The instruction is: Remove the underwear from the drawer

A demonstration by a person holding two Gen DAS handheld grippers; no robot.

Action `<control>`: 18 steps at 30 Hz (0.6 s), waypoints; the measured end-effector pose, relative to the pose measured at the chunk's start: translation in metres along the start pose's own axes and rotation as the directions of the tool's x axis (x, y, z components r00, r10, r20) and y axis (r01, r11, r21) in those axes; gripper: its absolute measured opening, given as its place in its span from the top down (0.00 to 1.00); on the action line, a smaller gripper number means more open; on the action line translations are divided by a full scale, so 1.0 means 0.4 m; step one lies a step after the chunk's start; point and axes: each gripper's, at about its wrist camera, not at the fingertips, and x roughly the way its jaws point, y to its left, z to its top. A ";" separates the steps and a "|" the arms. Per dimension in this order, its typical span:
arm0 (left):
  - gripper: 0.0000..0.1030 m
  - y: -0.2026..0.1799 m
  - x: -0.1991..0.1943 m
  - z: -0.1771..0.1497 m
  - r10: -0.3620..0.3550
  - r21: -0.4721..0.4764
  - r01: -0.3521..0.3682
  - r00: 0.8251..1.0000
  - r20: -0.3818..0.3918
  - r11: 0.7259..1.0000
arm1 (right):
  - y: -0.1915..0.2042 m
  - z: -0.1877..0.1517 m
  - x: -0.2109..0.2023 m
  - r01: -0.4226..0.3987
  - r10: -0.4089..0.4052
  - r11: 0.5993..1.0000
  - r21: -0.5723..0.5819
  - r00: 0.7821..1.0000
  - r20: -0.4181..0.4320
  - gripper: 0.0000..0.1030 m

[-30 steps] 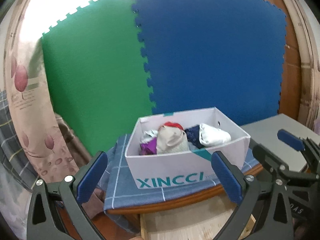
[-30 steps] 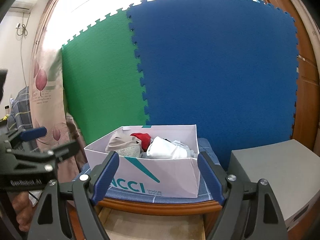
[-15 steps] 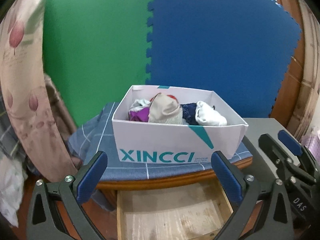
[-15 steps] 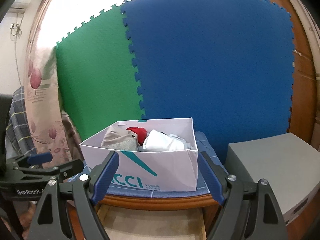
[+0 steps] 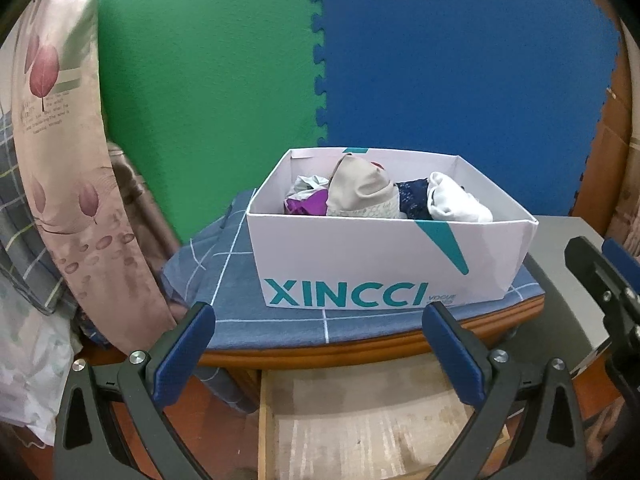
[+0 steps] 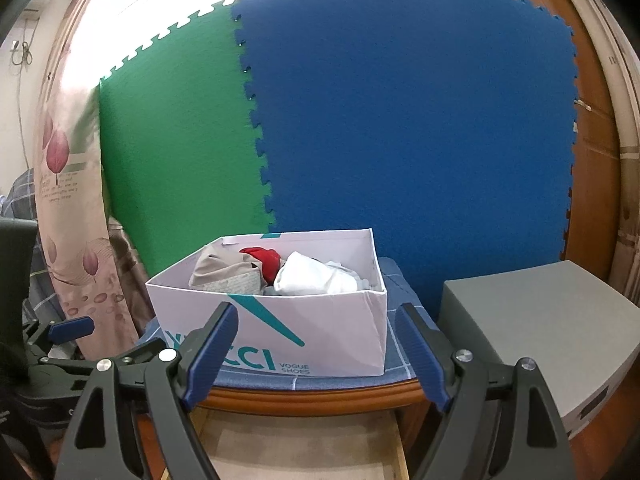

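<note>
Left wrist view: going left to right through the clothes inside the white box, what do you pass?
Purple piece → beige piece → dark blue lace piece → white piece, all lying in the white box.

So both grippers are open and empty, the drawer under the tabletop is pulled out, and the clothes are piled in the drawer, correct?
Not quite. The clothes are piled in the white XINCCI box standing on the blue checked cloth on the tabletop, as the left wrist view shows; the visible part of the drawer looks bare. The rest holds: left gripper and right gripper are open and empty, drawer pulled out.
</note>
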 end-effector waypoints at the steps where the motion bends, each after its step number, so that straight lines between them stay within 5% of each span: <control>1: 0.00 -0.001 -0.001 -0.002 0.007 0.003 -0.007 1.000 0.006 1.000 | 0.000 0.000 0.000 -0.003 0.003 1.000 0.000 1.000 -0.001 0.19; 18: 0.00 -0.014 0.017 -0.015 -0.018 0.021 0.019 1.000 -0.025 1.000 | 0.002 -0.006 -0.003 -0.022 0.022 1.000 -0.004 1.000 -0.012 0.19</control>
